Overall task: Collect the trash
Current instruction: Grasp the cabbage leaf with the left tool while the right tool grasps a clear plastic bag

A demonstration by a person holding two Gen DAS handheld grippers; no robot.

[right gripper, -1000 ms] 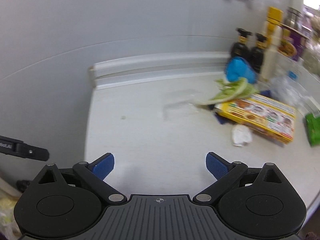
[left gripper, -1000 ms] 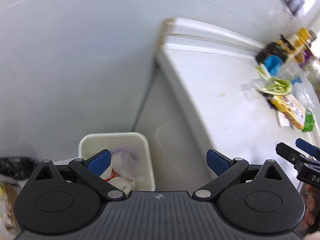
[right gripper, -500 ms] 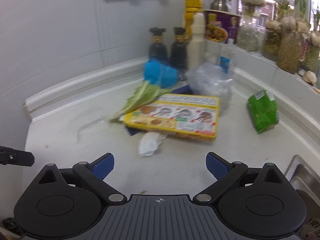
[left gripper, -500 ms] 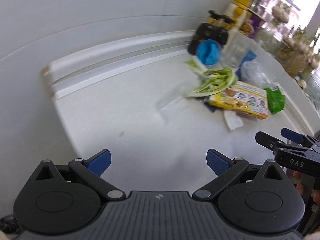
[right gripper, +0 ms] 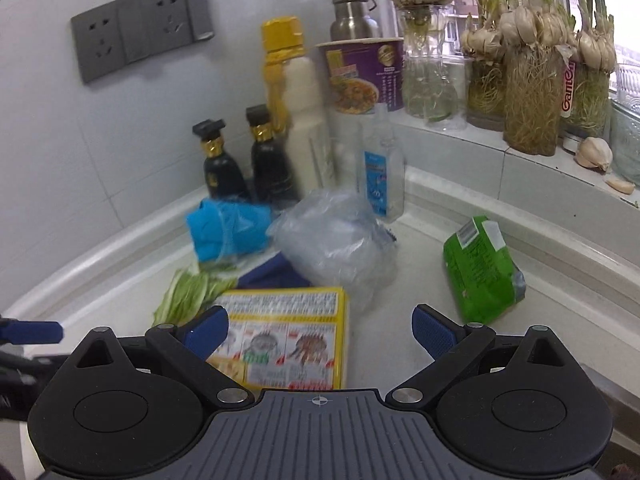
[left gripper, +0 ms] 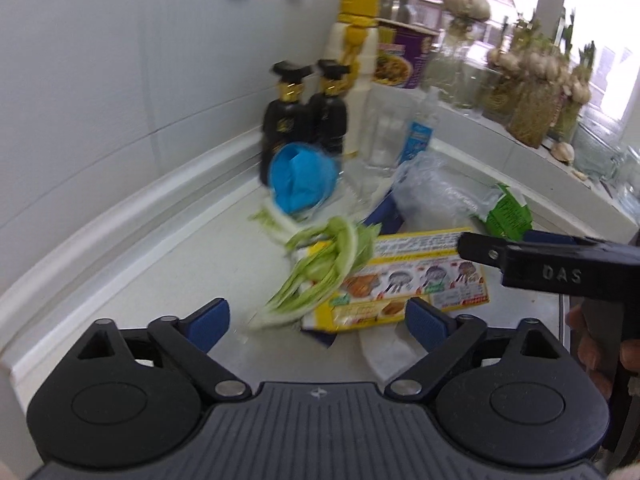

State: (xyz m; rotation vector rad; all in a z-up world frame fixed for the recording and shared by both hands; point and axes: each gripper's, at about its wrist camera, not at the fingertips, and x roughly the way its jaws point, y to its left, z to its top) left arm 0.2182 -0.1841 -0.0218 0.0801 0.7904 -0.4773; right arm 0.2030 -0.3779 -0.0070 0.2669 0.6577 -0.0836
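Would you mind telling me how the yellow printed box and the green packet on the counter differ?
The yellow box is a flat, rigid carton with food pictures on its face; the green packet is a soft, crumpled wrapper. Vegetable leaves lie over one end of the yellow box, while nothing lies on the green packet. The yellow box looks larger than the green packet. Both lie on the white counter, untouched by either gripper.

Vegetable leaves (left gripper: 320,276) on box (left gripper: 416,280), bottles (left gripper: 304,120) behind.
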